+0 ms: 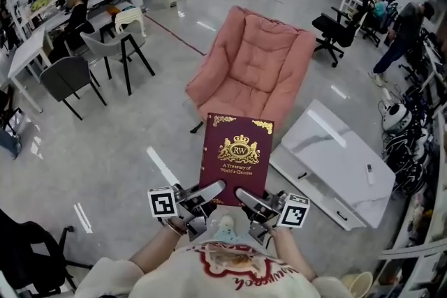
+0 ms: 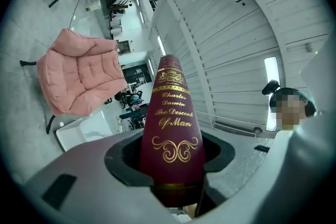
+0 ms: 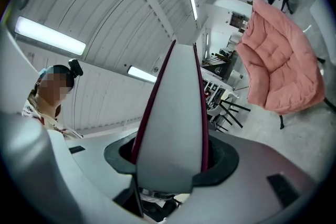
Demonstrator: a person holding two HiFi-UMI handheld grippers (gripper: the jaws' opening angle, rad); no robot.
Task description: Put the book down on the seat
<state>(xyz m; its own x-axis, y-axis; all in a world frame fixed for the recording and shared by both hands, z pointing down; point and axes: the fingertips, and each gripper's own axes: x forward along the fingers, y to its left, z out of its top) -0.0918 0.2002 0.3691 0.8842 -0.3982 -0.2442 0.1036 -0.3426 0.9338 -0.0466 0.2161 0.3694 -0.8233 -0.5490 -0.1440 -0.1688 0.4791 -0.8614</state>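
A dark red book (image 1: 237, 158) with gold print is held flat in front of me, cover up. My left gripper (image 1: 207, 193) is shut on its near left corner, my right gripper (image 1: 250, 199) on its near right corner. In the left gripper view the book's spine (image 2: 172, 123) stands between the jaws; in the right gripper view its white page edge (image 3: 173, 123) does. The pink cushioned chair (image 1: 253, 70) stands on the floor just beyond the book's far edge, its seat bare. The chair (image 2: 79, 78) shows left in the left gripper view, and the chair (image 3: 281, 68) right in the right gripper view.
A low white marble-look table (image 1: 332, 160) lies right of the chair. Grey chairs (image 1: 66, 80) and a white desk stand at the left, a black office chair (image 1: 334, 30) far right. People sit and stand at both edges of the room.
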